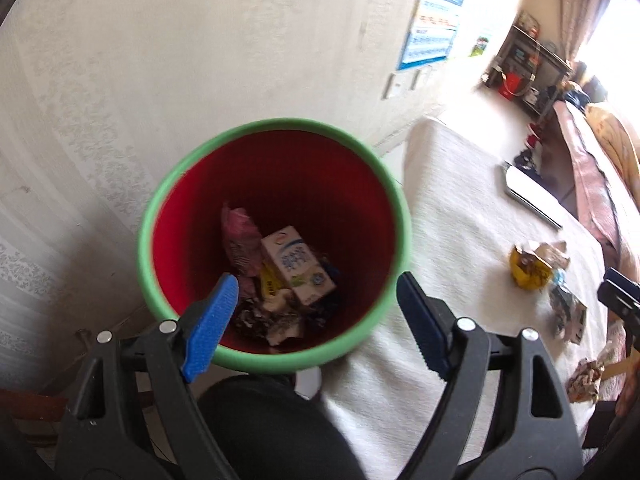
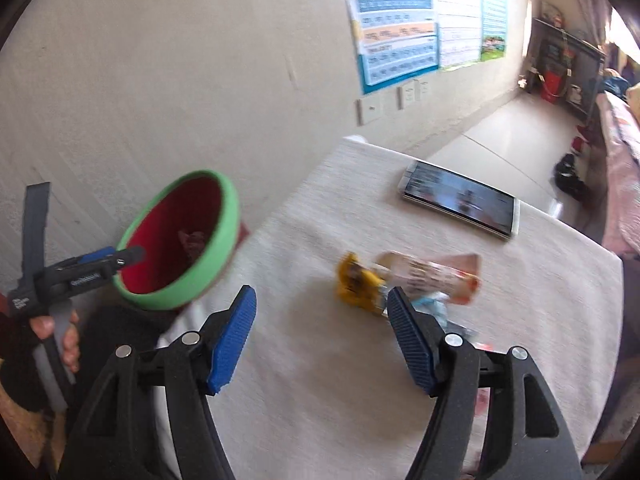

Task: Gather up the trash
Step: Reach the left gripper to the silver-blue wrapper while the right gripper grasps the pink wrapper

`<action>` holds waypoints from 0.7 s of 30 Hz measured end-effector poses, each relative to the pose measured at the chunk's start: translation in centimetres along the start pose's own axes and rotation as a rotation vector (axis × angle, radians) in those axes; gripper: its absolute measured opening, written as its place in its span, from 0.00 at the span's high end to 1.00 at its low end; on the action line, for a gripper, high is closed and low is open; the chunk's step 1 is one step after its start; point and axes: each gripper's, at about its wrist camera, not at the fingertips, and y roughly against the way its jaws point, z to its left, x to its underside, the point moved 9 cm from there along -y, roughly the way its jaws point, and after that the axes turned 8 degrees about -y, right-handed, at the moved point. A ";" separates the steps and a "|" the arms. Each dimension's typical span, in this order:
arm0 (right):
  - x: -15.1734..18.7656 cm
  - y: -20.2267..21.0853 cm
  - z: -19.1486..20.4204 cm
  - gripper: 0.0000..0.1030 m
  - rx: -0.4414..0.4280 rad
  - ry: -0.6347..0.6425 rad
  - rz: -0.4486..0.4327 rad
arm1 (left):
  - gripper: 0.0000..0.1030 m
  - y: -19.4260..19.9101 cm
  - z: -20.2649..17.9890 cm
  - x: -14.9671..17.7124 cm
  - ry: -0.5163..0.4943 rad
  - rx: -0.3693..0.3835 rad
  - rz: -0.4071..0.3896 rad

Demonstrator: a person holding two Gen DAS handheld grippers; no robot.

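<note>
red bin (image 1: 276,184) contents show only left; phone (image 2: 460,204) screen only right.

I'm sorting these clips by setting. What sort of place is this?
Most likely a lived-in home, perhaps a bedroom: a table under a white cloth with a phone on it, study posters on the wall, and what looks like bedding along the far side.

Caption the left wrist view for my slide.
Open left claw above the red, green-rimmed trash bin holding a carton and wrappers.
</note>
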 end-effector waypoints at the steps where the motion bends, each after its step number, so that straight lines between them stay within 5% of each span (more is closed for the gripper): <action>1: 0.6 -0.2 -2.3 0.35 0.047 -0.025 0.012 | 0.24 -0.1 -1.3 0.1 -0.015 0.025 0.006; 5: 3.0 -1.0 -9.6 0.35 0.076 -0.247 0.074 | 0.24 -0.6 -7.1 0.3 -0.082 0.122 0.030; 8: 4.4 -2.3 -11.3 0.38 0.055 -0.319 0.127 | 0.24 -0.7 -12.0 0.5 -0.131 0.197 0.045; 10: 5.7 -3.4 -11.9 0.58 0.048 -0.351 0.187 | 0.24 -0.8 -15.1 0.5 -0.154 0.249 0.049; 16: 3.4 0.2 -12.2 0.60 -0.016 -0.385 0.054 | 0.24 -1.5 -23.0 0.6 -0.199 0.357 0.086; 21: 1.9 2.4 -12.9 0.59 -0.037 -0.416 -0.025 | 0.24 -4.0 -26.7 1.3 -0.134 0.404 0.168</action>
